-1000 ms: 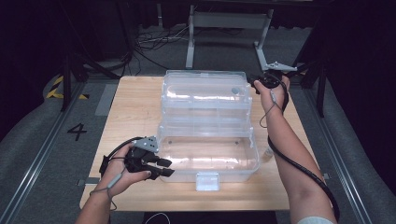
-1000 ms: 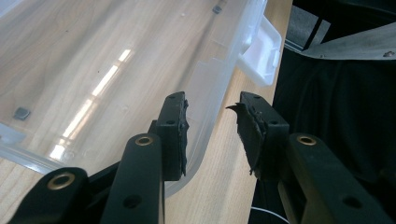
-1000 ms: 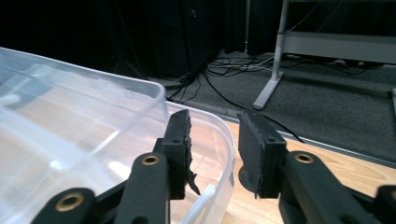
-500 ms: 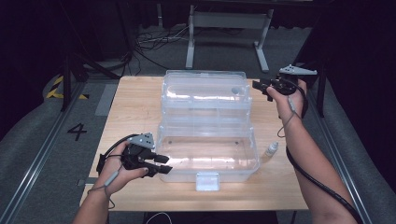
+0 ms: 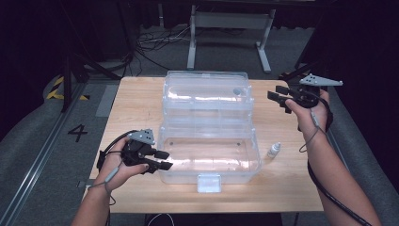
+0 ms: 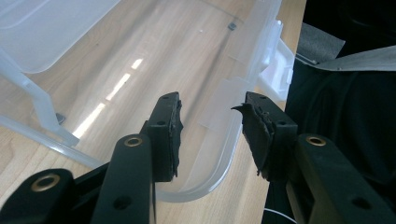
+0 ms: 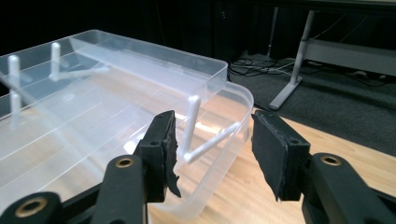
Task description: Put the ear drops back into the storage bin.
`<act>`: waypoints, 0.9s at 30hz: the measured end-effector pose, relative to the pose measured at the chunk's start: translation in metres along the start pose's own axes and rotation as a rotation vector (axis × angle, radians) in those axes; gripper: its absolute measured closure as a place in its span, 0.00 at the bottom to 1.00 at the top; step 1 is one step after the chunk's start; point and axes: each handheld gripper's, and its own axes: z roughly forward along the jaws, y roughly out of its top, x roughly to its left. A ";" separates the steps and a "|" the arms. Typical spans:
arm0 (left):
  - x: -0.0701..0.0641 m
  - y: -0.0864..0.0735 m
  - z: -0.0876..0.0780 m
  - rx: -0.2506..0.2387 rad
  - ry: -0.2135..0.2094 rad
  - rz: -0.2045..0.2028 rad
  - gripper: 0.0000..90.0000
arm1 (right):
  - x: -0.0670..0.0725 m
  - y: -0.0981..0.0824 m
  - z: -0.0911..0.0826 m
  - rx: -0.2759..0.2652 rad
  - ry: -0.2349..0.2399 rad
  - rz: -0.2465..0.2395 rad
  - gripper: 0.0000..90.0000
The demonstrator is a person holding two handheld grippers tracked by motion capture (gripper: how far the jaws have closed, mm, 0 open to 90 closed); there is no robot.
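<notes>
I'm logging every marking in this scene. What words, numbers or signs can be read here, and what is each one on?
"4": a dark numeral on the grey floor, left of the table.
The small dropper bottle may bear a label, but it is too small to read.
The clear plastic box shows no lettering.

Black tongs (image 6: pixel 212 135), brass-ringed screw holes, grey triangular plates, trailing black cables.

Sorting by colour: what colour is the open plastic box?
Clear, see-through open plastic box; best in the high view.
</notes>
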 end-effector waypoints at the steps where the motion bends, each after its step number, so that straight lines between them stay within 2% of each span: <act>1: 0.000 0.000 -0.001 0.003 0.000 0.000 0.64 | 0.001 -0.001 -0.003 0.007 0.001 0.000 0.56; 11: -0.001 -0.002 -0.005 0.011 0.012 -0.011 0.62 | 0.006 -0.008 -0.030 0.068 0.018 -0.014 0.54; 17: -0.002 -0.002 -0.007 0.009 0.013 -0.008 0.62 | 0.007 -0.006 -0.043 0.161 0.016 -0.050 0.57; 20: -0.003 -0.003 -0.008 0.009 0.016 -0.008 0.62 | 0.008 -0.007 -0.046 0.203 0.029 -0.055 0.58; 23: -0.003 -0.003 -0.009 0.005 0.018 -0.010 0.62 | 0.008 -0.008 -0.049 0.246 0.014 -0.068 0.58; 27: -0.003 -0.004 -0.009 0.007 0.016 -0.014 0.63 | 0.008 -0.009 -0.050 0.291 0.024 -0.072 0.61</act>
